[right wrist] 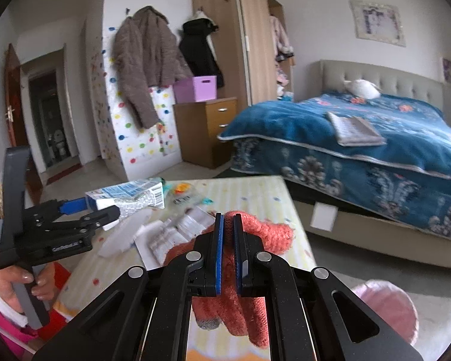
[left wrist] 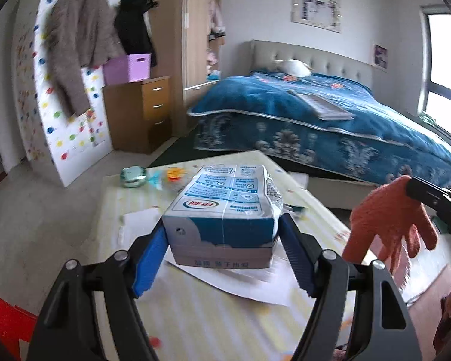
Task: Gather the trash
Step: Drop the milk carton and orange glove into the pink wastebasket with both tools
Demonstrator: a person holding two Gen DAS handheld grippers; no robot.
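Left gripper (left wrist: pixel 222 258) holds the carton (left wrist: pixel 222 210) between wide jaws above the desk (left wrist: pixel 195 316); right gripper (right wrist: pixel 229 255) pinches the glove (right wrist: pixel 255 234) in narrow jaws. Next, likely, both go to the pink bin (right wrist: pixel 388 310) beside the desk's right edge.

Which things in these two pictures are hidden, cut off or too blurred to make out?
- Left wrist view: the milk carton between the left claw pads hides the table items behind it.
- Left wrist view: the right claw is cut off by the picture edge; only the orange glove shows.
- Right wrist view: the right claw covers most of that glove.
- Right wrist view: the pink bin is blurred and its inside is hidden.
- Small wrappers are too blurred to read.
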